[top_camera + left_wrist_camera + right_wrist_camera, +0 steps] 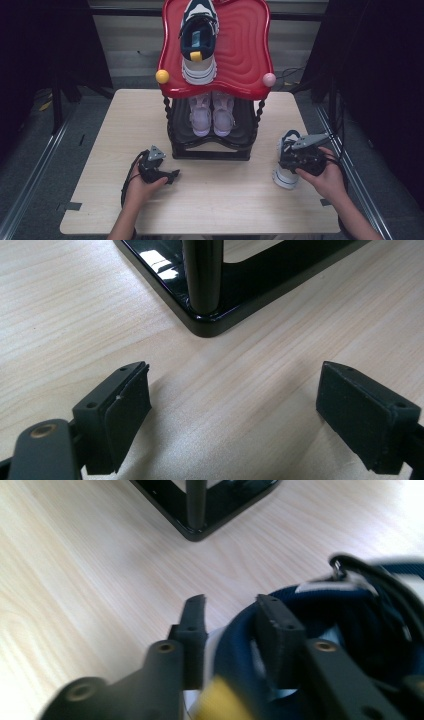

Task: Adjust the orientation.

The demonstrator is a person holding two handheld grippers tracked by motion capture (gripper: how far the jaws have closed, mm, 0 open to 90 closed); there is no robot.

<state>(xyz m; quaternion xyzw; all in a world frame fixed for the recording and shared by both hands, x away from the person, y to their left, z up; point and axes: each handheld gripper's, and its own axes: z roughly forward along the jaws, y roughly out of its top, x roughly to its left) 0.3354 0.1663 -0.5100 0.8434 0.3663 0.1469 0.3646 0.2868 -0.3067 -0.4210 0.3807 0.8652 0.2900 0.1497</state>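
Nearest the person, toward the near left part of the pale wooden desk [210, 200], the left hand [139, 186] rests on the surface with the left gripper [172, 176] pointing toward the shoe rack; in the left gripper view its two black jaws stand wide apart with bare wood between them, released and gripping nothing. By the desk's right edge, the right hand [327, 177] holds the right gripper [230, 625] down over the navy-and-white sneaker with a yellow heel tab [286, 172], which stands upright on the desk near that edge, well apart from the rack. In the right gripper view the jaws are clenched on the sneaker's padded navy heel collar [240, 645], one jaw outside the shoe and the other inside its opening, with the yellow tab blurred just below. Farther in, at the desk's middle toward its far edge, stands the glossy black two-tier shoe rack [210, 150], one of whose base corners and posts lies just ahead of the left jaws. A pair of pale lilac sneakers [212, 114] sits side by side on its lower shelf. Above, the wavy red top tray [245, 55] carries a matching navy-and-white sneaker [198, 40] on its left half, with a yellow ball knob [162, 76] and a pink ball knob [269, 79] at the tray's near corners.
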